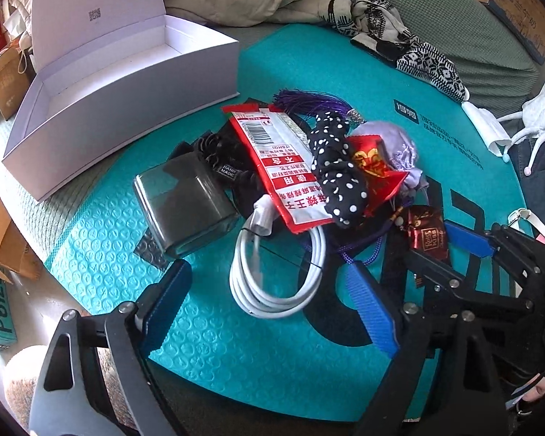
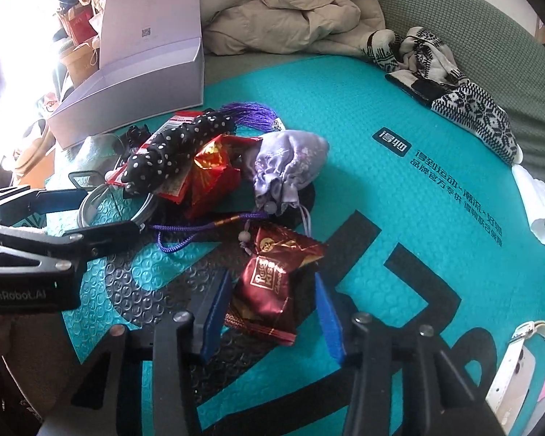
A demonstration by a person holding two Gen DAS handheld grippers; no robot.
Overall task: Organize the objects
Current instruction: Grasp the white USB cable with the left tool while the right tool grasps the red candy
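Teal mailer (image 2: 436, 116) — "GenRobot.AI" left tongs (image 2: 91, 214)

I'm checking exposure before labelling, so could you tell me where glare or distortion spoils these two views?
Right wrist view: daylight blows out the upper left corner beside the white box, while the dark red candy wrapper stays sharp. Left wrist view: evenly lit, no glare; fisheye bending curves the teal mat toward the rim, and the white cable reads clearly.

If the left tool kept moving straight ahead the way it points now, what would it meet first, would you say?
Most likely the coiled white cable, which lies between the open fingers of the left tool, just ahead of the tips. Behind it sits the red snack packet. Depth is hard to judge.
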